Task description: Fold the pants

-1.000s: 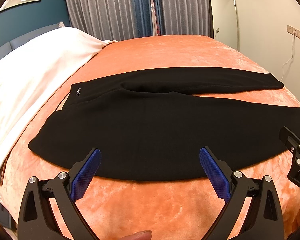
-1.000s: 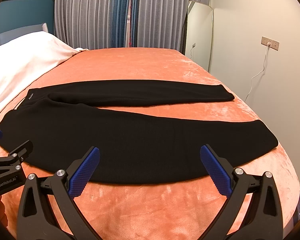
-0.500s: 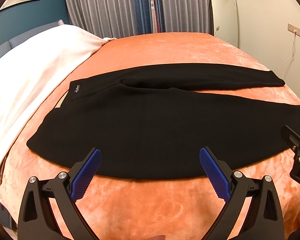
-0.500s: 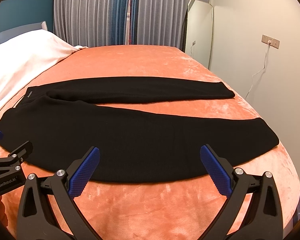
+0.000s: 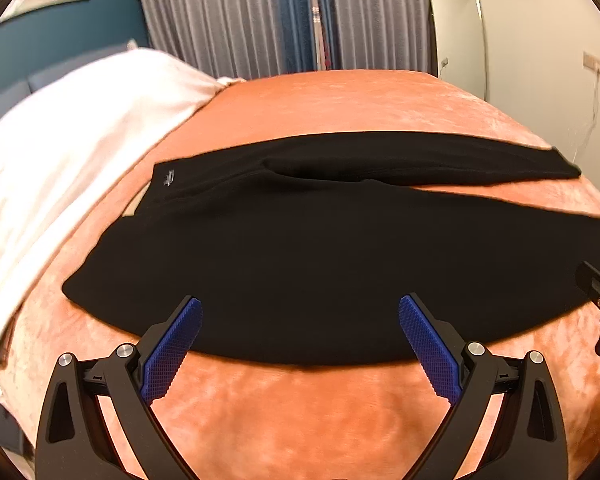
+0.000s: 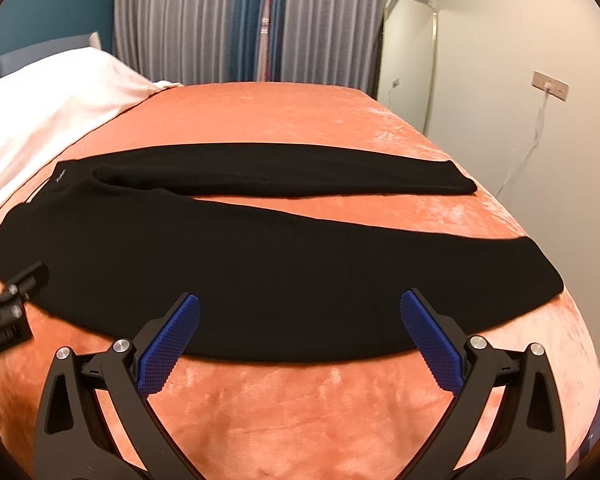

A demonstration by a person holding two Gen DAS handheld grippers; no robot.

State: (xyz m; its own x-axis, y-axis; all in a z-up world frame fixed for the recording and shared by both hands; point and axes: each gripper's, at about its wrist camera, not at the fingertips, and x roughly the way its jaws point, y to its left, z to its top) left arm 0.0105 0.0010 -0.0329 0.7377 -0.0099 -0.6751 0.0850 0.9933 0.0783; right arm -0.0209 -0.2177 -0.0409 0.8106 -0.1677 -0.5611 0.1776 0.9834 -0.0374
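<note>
Left gripper (image 5: 299, 308): jaws spread wide, holding nothing, at the near edge of the pants.
Right gripper (image 6: 299, 305): likewise spread and empty-handed.
Pants (image 5: 300, 264): black, flat on the orange bedspread (image 5: 340, 112).
Beyond: white blanket (image 5: 72, 128), curtains (image 6: 220, 24).

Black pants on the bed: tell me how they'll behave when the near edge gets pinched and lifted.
The black pants lie flat and follow the orange blanket, so they are probably floppy and will drape from the pinch. Both long legs are spread apart, so the far one likely drags. The plush blanket may grip them. Left gripper and right gripper are open.
</note>
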